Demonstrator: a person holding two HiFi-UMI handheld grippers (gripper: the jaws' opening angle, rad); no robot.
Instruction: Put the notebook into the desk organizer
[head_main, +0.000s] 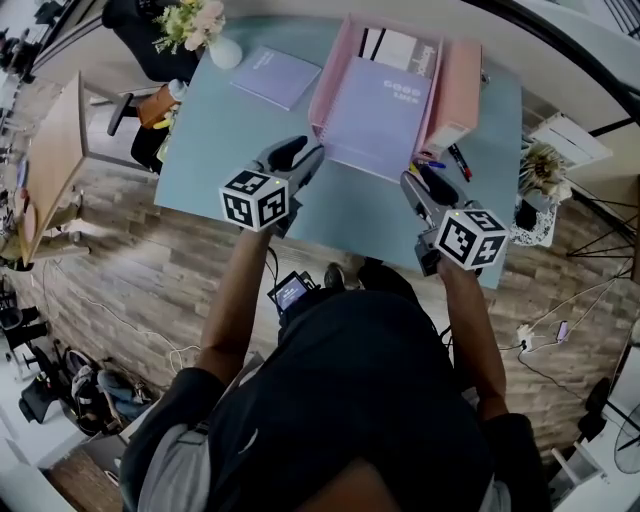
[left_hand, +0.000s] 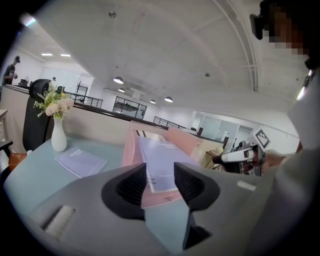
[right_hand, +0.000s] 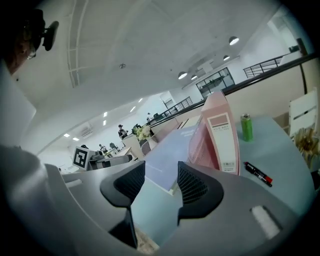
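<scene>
A lavender notebook (head_main: 375, 105) leans inside the pink desk organizer (head_main: 455, 85) at the far middle of the pale blue table (head_main: 350, 215); its lower edge sticks out toward me. My left gripper (head_main: 308, 158) hovers just short of the notebook's near left corner, open, with nothing between its fingers. My right gripper (head_main: 412, 183) is off the near right corner, also open and empty. The left gripper view looks along the jaws (left_hand: 160, 182) at the notebook (left_hand: 160, 160) in the organizer (left_hand: 182, 140). The right gripper view shows the gripper (right_hand: 161, 182), notebook (right_hand: 167, 150) and organizer (right_hand: 217, 135).
A second lavender notebook (head_main: 275, 75) lies flat at the far left, beside a white vase of flowers (head_main: 215, 40). Pens (head_main: 455, 160) lie right of the organizer, a red-black marker (right_hand: 257, 173) and a green can (right_hand: 246, 127) beyond. The table's near edge is below both grippers.
</scene>
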